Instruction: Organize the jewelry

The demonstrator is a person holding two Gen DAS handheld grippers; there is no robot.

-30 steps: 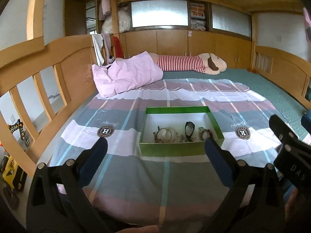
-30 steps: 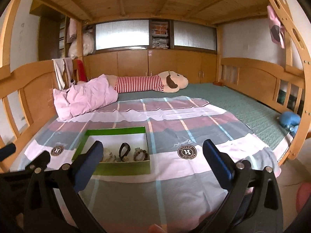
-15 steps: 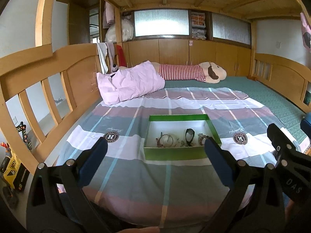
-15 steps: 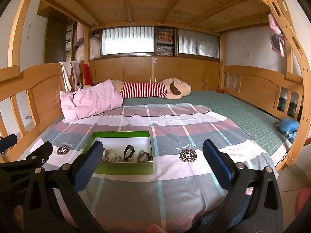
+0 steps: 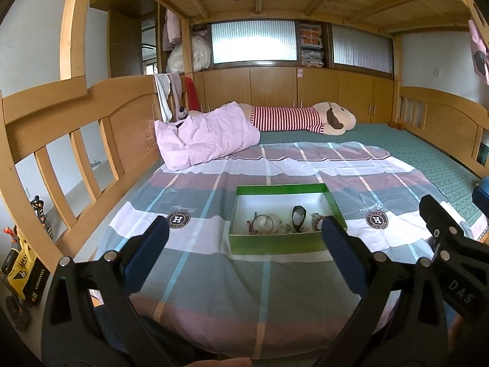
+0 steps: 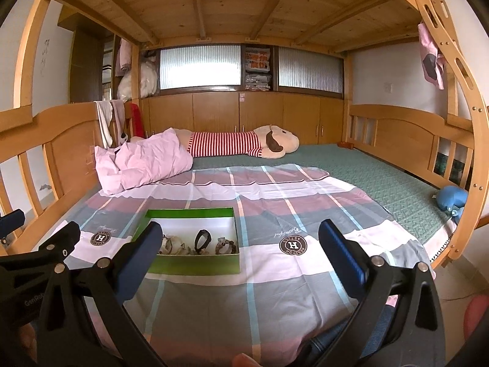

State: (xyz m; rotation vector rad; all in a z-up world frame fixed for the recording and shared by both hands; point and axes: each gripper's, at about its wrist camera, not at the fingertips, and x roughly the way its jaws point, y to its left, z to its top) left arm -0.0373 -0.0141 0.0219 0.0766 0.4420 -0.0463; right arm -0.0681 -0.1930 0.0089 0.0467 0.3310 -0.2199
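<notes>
A green box (image 5: 276, 244) (image 6: 195, 265) with a white inside lies on the striped bedsheet, near the bed's front. In it lie a black band (image 5: 298, 215) (image 6: 203, 238), a thin wire bangle (image 5: 265, 222) and beaded bracelets (image 5: 317, 218) (image 6: 226, 244). My left gripper (image 5: 244, 244) is open and held back from the box, which shows between its blue-padded fingers. My right gripper (image 6: 240, 249) is open too, with the box by its left finger. Nothing is held.
A pink pillow (image 5: 207, 136) and a striped plush dog (image 5: 302, 119) lie at the far end. Wooden rails (image 5: 76, 140) (image 6: 421, 140) line both sides of the bed. A blue toy (image 6: 452, 198) sits at the right edge. A yellow toy truck (image 5: 21, 269) stands on the floor at left.
Both grippers have drawn back and tilted up, so the box looks smaller and more of the ceiling shows. Both stay open.
</notes>
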